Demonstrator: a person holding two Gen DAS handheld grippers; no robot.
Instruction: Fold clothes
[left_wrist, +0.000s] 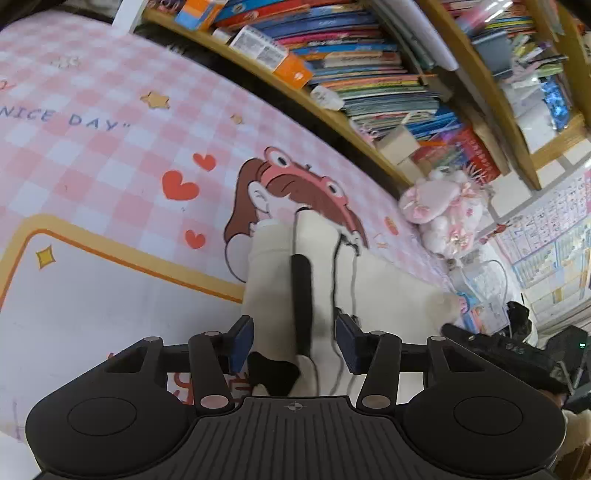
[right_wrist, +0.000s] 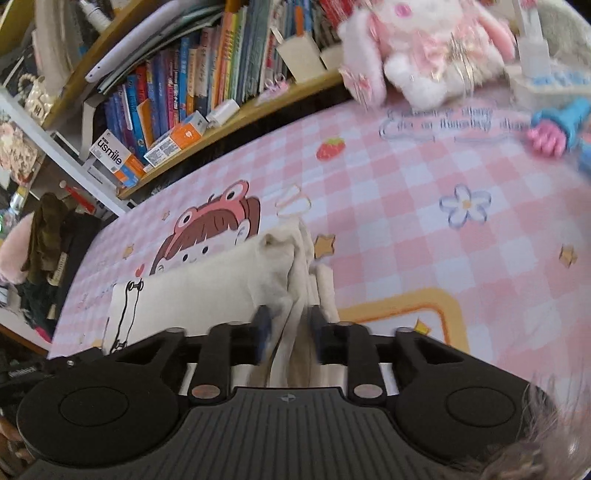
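While the cream garment (right_wrist: 207, 291) lies bunched on the pink checked mat (right_wrist: 424, 236), partly over the cartoon girl print (right_wrist: 210, 229), the fold looks mid-way at best: one long panel sits fairly flat toward the left side of the right wrist view, but the end nearest the camera is gathered into thick pleats, not squared. Right gripper (right_wrist: 288, 332) has its jaws drawn close with a pinch of cream cloth between them, so it reads as clamped on the garment edge, though motion blur softens the fingertips. Left gripper (left_wrist: 295, 341) has jaws apart, with the garment and its black stripe (left_wrist: 301, 295) running up between the pads; cloth lies inside the gap but the pads do not look pressed on it, so no grip there as far as shown. Thin black drawstring-like lines (left_wrist: 345, 273) trail beside the stripe. Plush toy (right_wrist: 424, 48) and bookshelf (right_wrist: 207, 81) sit at the mat's far edge, well apart from the work. Judged left to do: bring the held end over, flatten, final fold. No neat stack is visible yet.
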